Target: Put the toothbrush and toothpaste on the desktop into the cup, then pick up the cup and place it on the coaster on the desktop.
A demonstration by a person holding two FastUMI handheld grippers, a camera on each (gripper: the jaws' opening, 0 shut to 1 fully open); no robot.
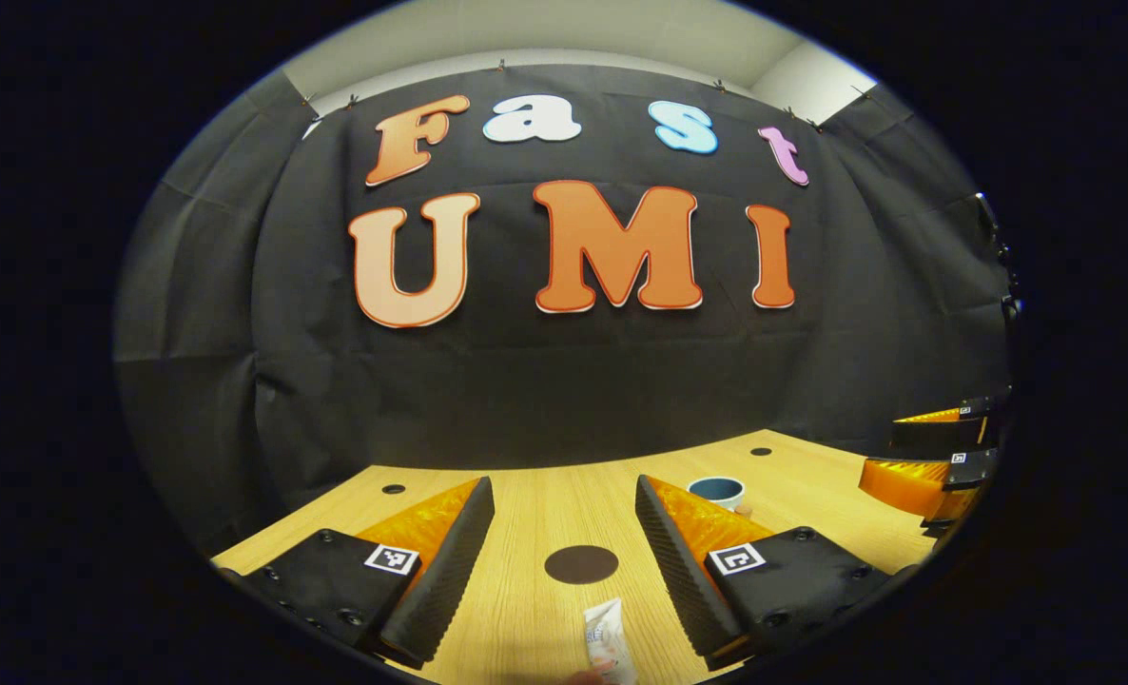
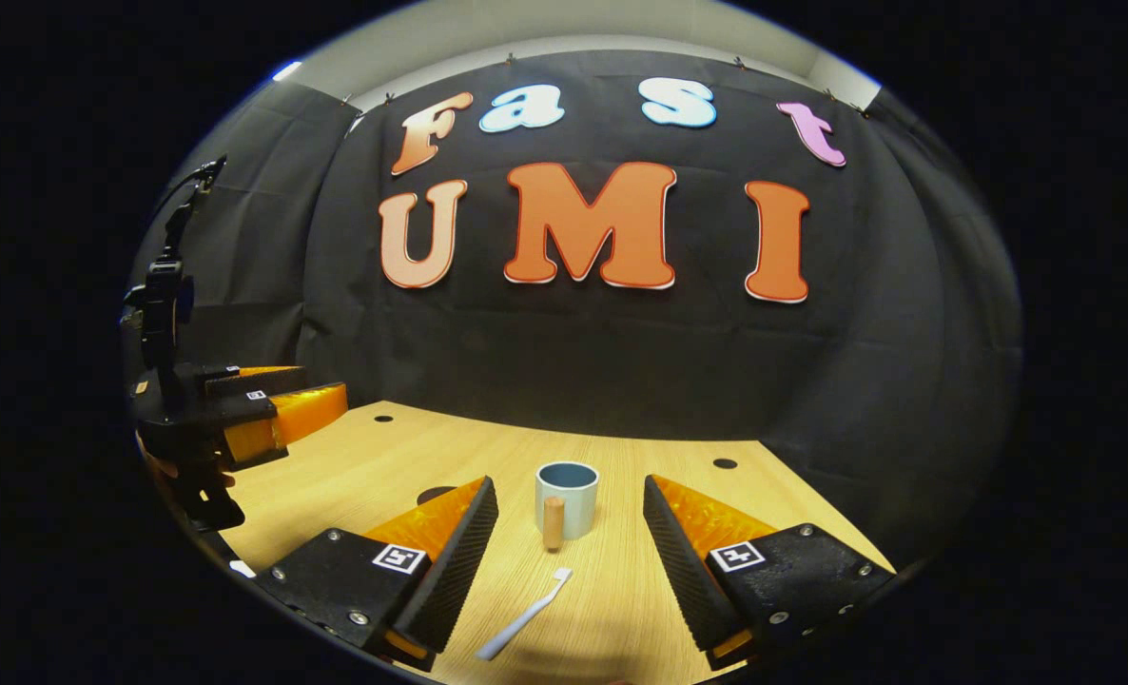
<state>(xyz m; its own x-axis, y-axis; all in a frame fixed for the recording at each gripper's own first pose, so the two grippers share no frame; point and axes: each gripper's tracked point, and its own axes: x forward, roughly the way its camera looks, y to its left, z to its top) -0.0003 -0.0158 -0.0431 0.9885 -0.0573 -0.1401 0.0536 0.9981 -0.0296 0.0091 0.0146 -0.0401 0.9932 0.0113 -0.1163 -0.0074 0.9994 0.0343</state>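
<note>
Right now the toothbrush (image 2: 524,615) lies flat on the desktop (image 2: 612,580) between the spread fingers of my right gripper (image 2: 564,561), head pointing toward the cup (image 2: 567,498), which stands upright just beyond it with its wooden handle facing me. I judge the brush light, stiff and thin, so I would pinch it mid-handle, where it will not pivot. The toothpaste (image 1: 608,643) lies between the parted fingers of my left gripper (image 1: 564,561), close in, with the dark round coaster (image 1: 581,564) just past it. It looks like a soft, slippery tube; I would take it across the body, gently. The cup seems rigid but likely to tip. Open wood lies around everything; the table's far edge meets the cloth wall, well behind the cup.
</note>
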